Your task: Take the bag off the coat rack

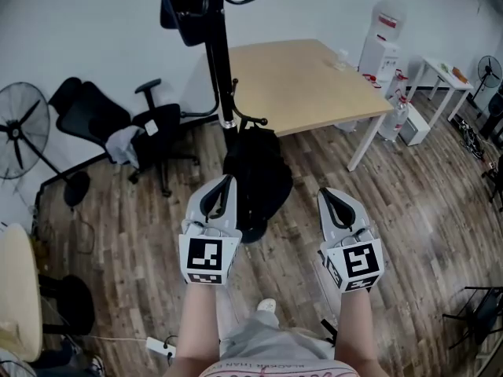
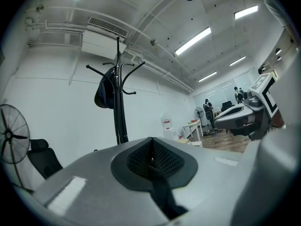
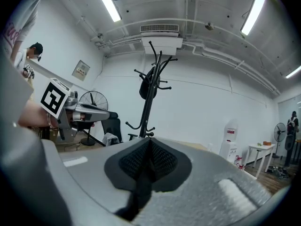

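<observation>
Bag (image 2: 104, 92) hangs high on the coat rack (image 2: 121, 121), carried by an upper hook (image 2: 96, 71). Short of the rack, the left hand-held gripper (image 1: 226, 185) and right hand-held gripper (image 1: 330, 199) sit clenched and empty, the reach not yet begun.

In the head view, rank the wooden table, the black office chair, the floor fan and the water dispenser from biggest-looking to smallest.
1. Wooden table.
2. Black office chair.
3. Floor fan, partly cut by the frame edge.
4. Water dispenser, though it stands farthest away.

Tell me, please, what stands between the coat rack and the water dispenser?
A light wooden table, between coat rack and water dispenser; the head view shows it.
</observation>
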Available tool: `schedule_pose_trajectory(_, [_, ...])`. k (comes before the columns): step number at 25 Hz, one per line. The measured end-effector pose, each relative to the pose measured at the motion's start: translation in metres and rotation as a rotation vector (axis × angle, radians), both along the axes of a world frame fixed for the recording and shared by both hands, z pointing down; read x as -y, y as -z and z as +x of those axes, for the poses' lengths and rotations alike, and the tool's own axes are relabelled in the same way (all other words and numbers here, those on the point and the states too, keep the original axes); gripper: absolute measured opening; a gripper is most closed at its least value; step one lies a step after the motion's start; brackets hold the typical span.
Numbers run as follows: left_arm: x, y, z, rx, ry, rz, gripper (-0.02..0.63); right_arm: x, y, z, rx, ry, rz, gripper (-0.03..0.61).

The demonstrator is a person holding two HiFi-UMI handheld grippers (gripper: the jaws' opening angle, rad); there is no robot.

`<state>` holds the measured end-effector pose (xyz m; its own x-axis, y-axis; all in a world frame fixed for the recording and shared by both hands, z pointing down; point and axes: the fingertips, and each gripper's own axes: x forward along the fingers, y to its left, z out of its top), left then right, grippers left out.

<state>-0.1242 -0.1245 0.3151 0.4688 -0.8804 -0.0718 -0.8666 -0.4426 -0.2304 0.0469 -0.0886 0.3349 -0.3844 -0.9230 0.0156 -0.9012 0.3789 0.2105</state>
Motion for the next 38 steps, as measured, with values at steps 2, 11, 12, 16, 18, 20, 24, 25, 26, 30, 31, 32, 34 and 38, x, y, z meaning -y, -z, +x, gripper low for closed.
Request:
schedule_pose_trajectory(2, [0.014,-0.001,-0.002,-0.001,-0.002,-0.004,0.014,0.013,0.000,0.000,-0.003,-0.007,-0.003,0.003])
schedule_pose_trajectory(11, [0.052,-0.015,-0.006,0.001,0.015,-0.037,0.014,0.054,-0.012,0.000,-0.023,0.005,-0.037,0.003])
schedule_pose_trajectory(12, [0.056,-0.016,-0.005,0.003,0.021,-0.039,0.014,0.059,-0.013,0.002,-0.022,0.008,-0.036,0.003])
schedule_pose_trajectory(16, [0.074,-0.021,-0.005,0.010,0.055,-0.044,0.014,0.083,-0.013,0.007,0.003,0.030,-0.020,0.003])
schedule_pose_trajectory(18, [0.083,-0.022,-0.005,0.012,0.079,-0.044,0.014,0.095,-0.012,0.006,0.017,0.072,-0.010,0.003])
schedule_pose_trajectory(20, [0.093,-0.022,-0.004,0.015,0.105,-0.043,0.014,0.109,-0.010,0.007,0.024,0.107,-0.004,0.003])
schedule_pose_trajectory(24, [0.119,-0.022,0.000,0.032,0.166,-0.052,0.014,0.146,-0.004,0.011,0.040,0.162,0.001,0.005])
schedule_pose_trajectory(25, [0.125,-0.022,0.002,0.039,0.179,-0.055,0.014,0.155,-0.002,0.012,0.044,0.173,0.001,0.005])
schedule_pose_trajectory(26, [0.131,-0.022,0.003,0.044,0.189,-0.057,0.017,0.163,-0.001,0.013,0.050,0.184,0.000,0.005])
schedule_pose_trajectory(30, [0.152,-0.023,0.005,0.039,0.228,-0.072,0.059,0.194,0.002,0.015,0.081,0.235,-0.012,0.034])
schedule_pose_trajectory(31, [0.156,-0.023,0.005,0.035,0.236,-0.075,0.075,0.201,0.003,0.014,0.092,0.254,-0.016,0.049])
schedule_pose_trajectory(32, [0.159,-0.023,0.005,0.031,0.243,-0.077,0.088,0.206,0.004,0.013,0.103,0.276,-0.019,0.075])
schedule_pose_trajectory(34, [0.165,-0.023,0.003,0.026,0.259,-0.080,0.111,0.216,0.004,0.009,0.118,0.322,-0.028,0.123])
schedule_pose_trajectory(38, [0.174,-0.028,0.003,-0.005,0.255,-0.110,0.197,0.235,0.001,0.000,0.140,0.383,-0.051,0.256])
